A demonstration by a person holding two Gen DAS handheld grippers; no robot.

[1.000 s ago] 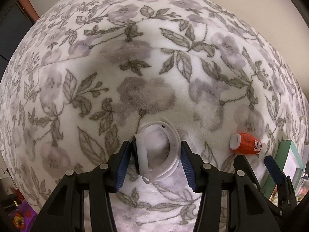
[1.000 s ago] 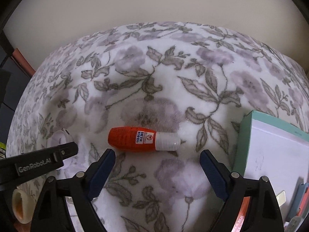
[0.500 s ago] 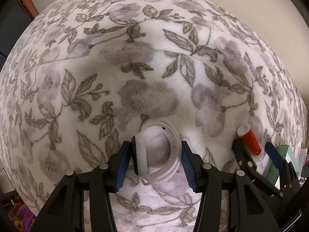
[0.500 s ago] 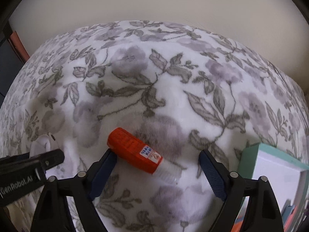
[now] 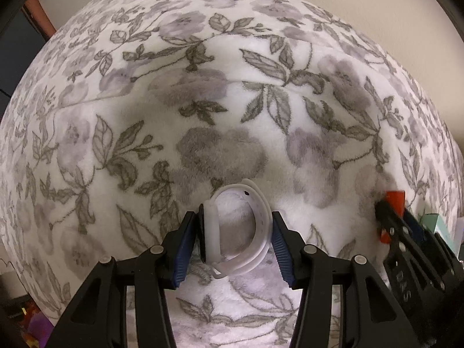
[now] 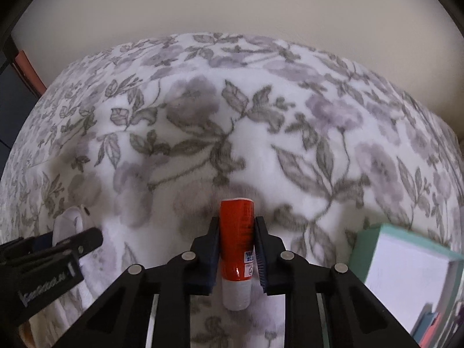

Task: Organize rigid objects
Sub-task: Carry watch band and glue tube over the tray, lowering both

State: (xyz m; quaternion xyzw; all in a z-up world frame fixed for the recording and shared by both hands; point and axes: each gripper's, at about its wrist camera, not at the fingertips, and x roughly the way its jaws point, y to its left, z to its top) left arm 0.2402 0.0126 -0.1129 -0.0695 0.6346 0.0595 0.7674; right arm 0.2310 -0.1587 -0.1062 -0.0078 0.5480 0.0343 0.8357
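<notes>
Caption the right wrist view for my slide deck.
Right gripper closing on an orange glue stick above a floral blanket.

We have two fisheye views, each sitting just behind its own gripper and looking steeply down along the fingers at a floral blanket (image 5: 232,116), close to it. Our left wrist view faces the blanket's middle, with a pale wall (image 5: 377,5) at the top. Our right wrist view faces the same blanket and wall from further right. The views overlap: the left one catches the right gripper (image 5: 401,220) at its right edge, and the right one catches the left gripper (image 6: 72,240) at its left edge.
</notes>
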